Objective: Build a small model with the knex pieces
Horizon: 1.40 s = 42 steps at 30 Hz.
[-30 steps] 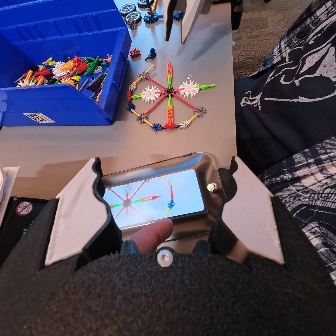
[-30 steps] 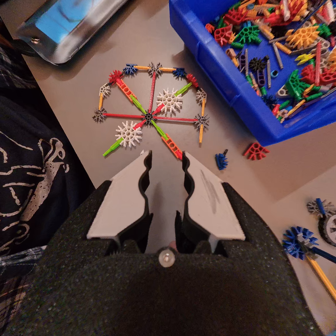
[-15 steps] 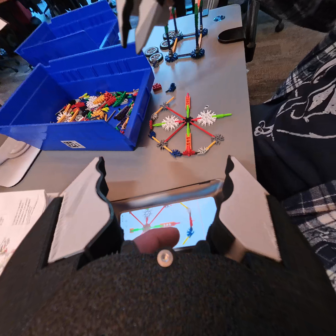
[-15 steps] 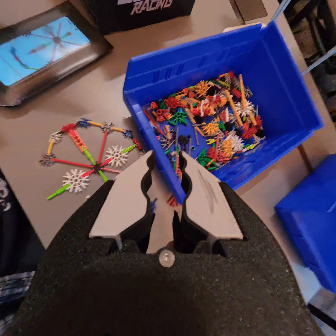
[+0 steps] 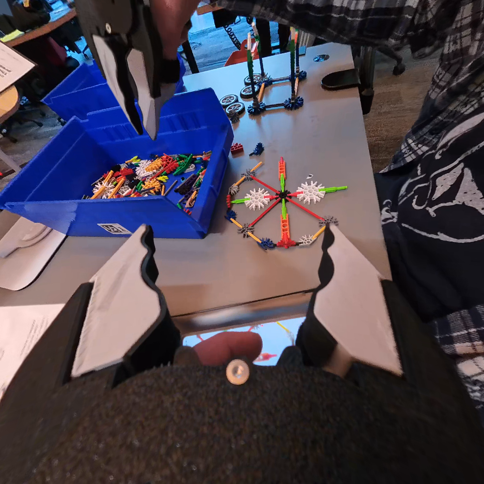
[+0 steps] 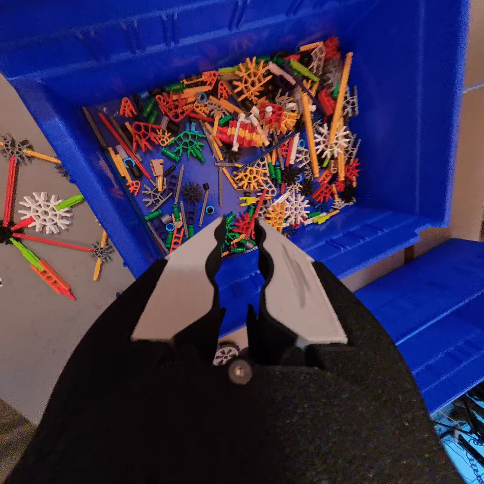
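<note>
My left gripper point(image 5: 237, 230) is open wide and empty. It hovers over a lit phone screen point(image 5: 277, 337) that shows a picture of a rod model; a person's fingertip point(image 5: 227, 347) shows at its base. A flat wheel-shaped rod-and-connector model point(image 5: 282, 195) lies on the grey table just ahead. My right gripper point(image 6: 239, 221) hangs above a blue bin point(image 6: 262, 39) of several loose coloured rods and connectors, its fingers a narrow gap apart with nothing between them. It also shows in the left wrist view point(image 5: 145, 132), over the bin point(image 5: 131, 217). Part of the model point(image 6: 52, 242) lies left of the bin.
A second blue bin point(image 6: 432, 301) stands behind the first. An upright rod frame with wheels point(image 5: 275, 86) stands at the table's far end. A red piece point(image 5: 236, 148) and a blue piece point(image 5: 256, 150) lie loose. Papers point(image 5: 23, 337) lie left. A person's dark shirt point(image 5: 432, 209) borders the right edge. It is some 15 cm from my left tips to the flat wheel-shaped rod-and-connector model point(image 5: 282, 195).
My right gripper has swung from over the flat model to above the blue bin, its gap unchanged. My left gripper has pulled back and tilted up, so less of the phone shows.
</note>
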{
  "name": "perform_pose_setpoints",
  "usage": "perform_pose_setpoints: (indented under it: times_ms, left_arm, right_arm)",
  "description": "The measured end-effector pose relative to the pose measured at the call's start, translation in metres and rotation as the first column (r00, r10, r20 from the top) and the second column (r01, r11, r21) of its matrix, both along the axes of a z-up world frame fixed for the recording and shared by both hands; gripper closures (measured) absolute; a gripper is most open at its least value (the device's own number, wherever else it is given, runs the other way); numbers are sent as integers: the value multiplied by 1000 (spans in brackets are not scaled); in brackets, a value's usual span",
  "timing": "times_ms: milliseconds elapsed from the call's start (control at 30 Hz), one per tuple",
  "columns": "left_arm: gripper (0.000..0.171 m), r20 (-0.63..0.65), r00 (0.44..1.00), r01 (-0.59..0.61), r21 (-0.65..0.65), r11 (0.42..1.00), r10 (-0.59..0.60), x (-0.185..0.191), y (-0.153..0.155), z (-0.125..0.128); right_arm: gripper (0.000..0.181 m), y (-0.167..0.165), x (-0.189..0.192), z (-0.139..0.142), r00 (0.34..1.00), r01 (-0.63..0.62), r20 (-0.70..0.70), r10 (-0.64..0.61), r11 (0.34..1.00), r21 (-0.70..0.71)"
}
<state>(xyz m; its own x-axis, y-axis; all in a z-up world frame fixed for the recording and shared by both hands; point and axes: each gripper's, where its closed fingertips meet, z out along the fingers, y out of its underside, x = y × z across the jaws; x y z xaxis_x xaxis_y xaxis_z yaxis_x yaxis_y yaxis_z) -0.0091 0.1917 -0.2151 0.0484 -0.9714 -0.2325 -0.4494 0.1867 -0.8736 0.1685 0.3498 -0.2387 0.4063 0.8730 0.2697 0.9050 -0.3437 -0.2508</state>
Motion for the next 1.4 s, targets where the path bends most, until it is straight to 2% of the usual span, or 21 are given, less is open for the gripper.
perform_pose_setpoints:
  times_ms: [100, 300, 500, 567, 767, 1033, 1200, 1267, 1400]
  left_arm:
    - [47, 12, 1000, 7, -2, 1000, -7, 3, 4, 3]
    - [48, 38, 999, 19, -34, 999, -18, 11, 14, 0]
    - [49, 54, 998, 27, -28, 999, -25, 23, 22, 3]
    - [50, 57, 998, 28, -27, 999, -27, 24, 23, 4]
    - [51, 96, 995, 15, -41, 999, -11, 23, 32, 9]
    - [51, 108, 994, 11, -35, 999, -7, 22, 33, 9]
    - [51, 118, 993, 6, -38, 999, -1, 20, 35, 10]
    - [51, 118, 993, 4, -37, 999, 0, 19, 36, 10]
    - [51, 119, 993, -1, -41, 999, 6, 19, 38, 9]
  right_arm:
    - [160, -9, 1, -15, 997, -49, 58, 54, 994, -93]
    - [160, -36, -7, -38, 983, -139, 84, 164, 959, -246]
    - [160, -37, 6, -48, 962, -138, 188, 197, 948, -286]
    - [160, -30, -1, -43, 966, -162, 156, 206, 953, -258]
    - [160, -12, -65, -32, 974, -210, -111, 195, 967, -144]
    - [150, -4, -101, -72, 969, -228, -141, 205, 959, -170]
    - [174, 6, -90, -82, 977, -209, -62, 202, 967, -142]
    - [176, 3, -80, -81, 981, -196, -44, 191, 964, -179]
    - [176, 6, -39, -77, 986, -109, 102, 132, 972, -206]
